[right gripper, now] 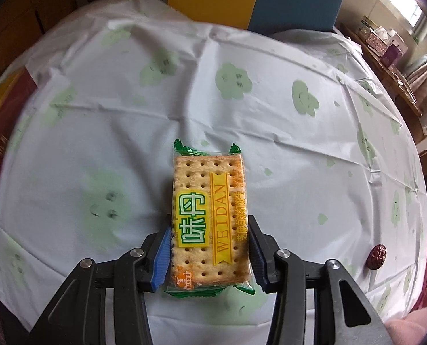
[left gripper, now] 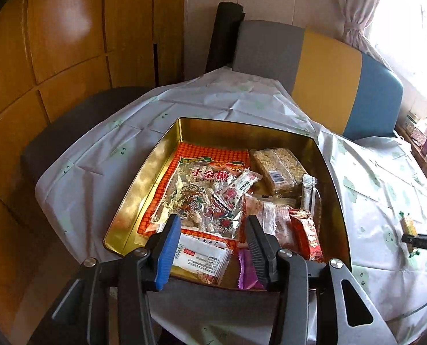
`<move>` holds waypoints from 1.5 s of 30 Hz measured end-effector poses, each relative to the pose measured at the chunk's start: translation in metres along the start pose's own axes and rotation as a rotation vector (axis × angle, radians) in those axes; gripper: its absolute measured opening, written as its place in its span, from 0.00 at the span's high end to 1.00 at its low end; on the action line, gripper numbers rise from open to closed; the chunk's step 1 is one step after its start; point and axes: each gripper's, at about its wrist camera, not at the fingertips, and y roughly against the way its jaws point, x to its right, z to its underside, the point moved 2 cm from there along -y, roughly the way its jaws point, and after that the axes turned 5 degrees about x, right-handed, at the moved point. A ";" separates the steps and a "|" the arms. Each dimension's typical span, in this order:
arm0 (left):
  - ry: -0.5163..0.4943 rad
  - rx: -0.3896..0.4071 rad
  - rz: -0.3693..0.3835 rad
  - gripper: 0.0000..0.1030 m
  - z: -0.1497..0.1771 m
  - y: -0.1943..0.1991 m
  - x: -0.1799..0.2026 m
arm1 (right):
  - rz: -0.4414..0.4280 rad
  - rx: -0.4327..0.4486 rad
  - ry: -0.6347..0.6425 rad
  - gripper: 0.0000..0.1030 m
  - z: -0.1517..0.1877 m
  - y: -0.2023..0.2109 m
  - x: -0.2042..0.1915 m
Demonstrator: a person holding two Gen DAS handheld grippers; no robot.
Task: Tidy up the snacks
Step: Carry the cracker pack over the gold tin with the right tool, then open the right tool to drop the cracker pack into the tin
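A gold tin (left gripper: 144, 178) holds several wrapped snacks, among them a large red-and-clear candy bag (left gripper: 202, 198), a puffed rice bar (left gripper: 274, 166) and a red packet (left gripper: 308, 235). My left gripper (left gripper: 213, 230) hovers open and empty over the tin's near edge. My right gripper (right gripper: 209, 230) is shut on a Weidan cracker pack (right gripper: 207, 210) with green ends, held just above the tablecloth. The right gripper and the pack also show at the right edge of the left wrist view (left gripper: 412, 230).
The white tablecloth (right gripper: 271, 132) with green clouds covers a round table. A dried red date (right gripper: 377, 256) lies near its right edge. A grey, yellow and blue chair back (left gripper: 328, 80) stands behind the table. A shelf with small boxes (right gripper: 386, 43) is at the far right.
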 end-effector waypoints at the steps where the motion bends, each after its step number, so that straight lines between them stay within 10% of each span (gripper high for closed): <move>1: 0.000 0.000 0.000 0.54 0.000 0.000 0.000 | -0.013 0.017 -0.005 0.54 -0.004 0.006 -0.003; 16: 0.019 0.005 -0.026 0.54 0.001 -0.004 -0.013 | -0.319 0.196 0.219 0.54 -0.048 0.080 -0.155; 29: 0.052 0.000 -0.066 0.52 0.003 -0.013 -0.032 | -0.465 0.147 0.349 0.53 -0.062 0.071 -0.301; 45: 0.040 0.016 -0.095 0.48 0.004 -0.009 -0.029 | -0.434 0.178 0.328 0.51 -0.039 0.056 -0.305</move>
